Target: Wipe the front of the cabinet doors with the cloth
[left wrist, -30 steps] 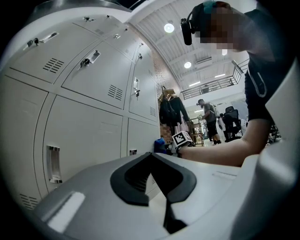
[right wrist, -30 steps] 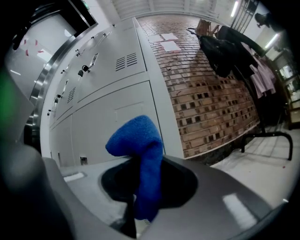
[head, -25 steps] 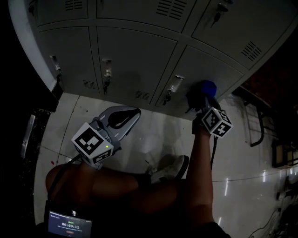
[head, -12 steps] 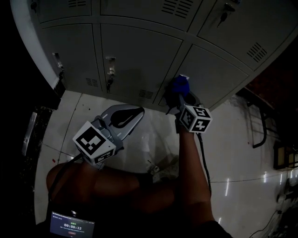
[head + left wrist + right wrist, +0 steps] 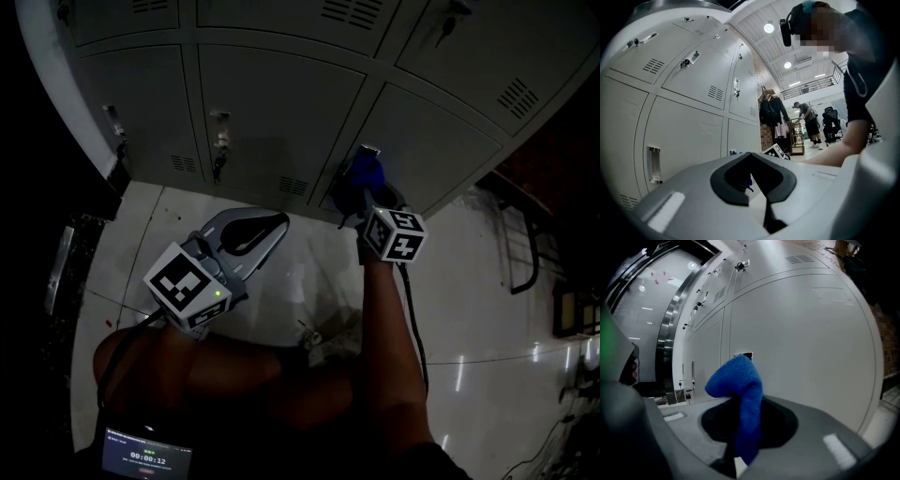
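At door, R fingers clamp cloth.

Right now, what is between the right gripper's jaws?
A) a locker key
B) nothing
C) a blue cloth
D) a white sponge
C: the right gripper view shows the blue cloth pinched in the right gripper, with its bunched end sticking out toward the grey cabinet door.
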`<action>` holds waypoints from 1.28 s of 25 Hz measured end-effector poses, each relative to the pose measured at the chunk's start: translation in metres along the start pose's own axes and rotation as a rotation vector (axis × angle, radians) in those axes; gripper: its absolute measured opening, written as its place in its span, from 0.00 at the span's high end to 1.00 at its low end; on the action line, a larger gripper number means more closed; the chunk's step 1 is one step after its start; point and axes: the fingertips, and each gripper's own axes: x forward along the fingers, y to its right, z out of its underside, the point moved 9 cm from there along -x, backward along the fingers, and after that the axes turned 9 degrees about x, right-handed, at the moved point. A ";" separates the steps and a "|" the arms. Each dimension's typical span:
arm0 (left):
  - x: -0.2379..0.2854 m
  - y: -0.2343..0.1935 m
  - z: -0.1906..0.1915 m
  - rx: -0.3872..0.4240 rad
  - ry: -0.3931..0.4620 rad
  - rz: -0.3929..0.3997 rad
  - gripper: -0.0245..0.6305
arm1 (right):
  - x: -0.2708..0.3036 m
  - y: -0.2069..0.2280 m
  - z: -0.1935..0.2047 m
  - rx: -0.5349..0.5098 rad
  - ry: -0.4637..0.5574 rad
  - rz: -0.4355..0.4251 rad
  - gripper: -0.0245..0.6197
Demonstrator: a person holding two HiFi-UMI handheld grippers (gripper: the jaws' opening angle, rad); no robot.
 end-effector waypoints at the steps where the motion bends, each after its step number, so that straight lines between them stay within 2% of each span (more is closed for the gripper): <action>1: 0.000 0.000 0.000 0.000 0.000 0.001 0.95 | 0.000 0.000 0.000 -0.009 -0.002 0.007 0.85; 19: -0.001 0.002 -0.001 0.006 -0.001 0.003 0.95 | -0.022 0.041 0.006 0.056 -0.006 0.111 0.85; 32: -0.004 0.002 -0.003 0.005 0.003 0.003 0.95 | -0.040 0.063 0.007 0.024 0.035 0.277 0.85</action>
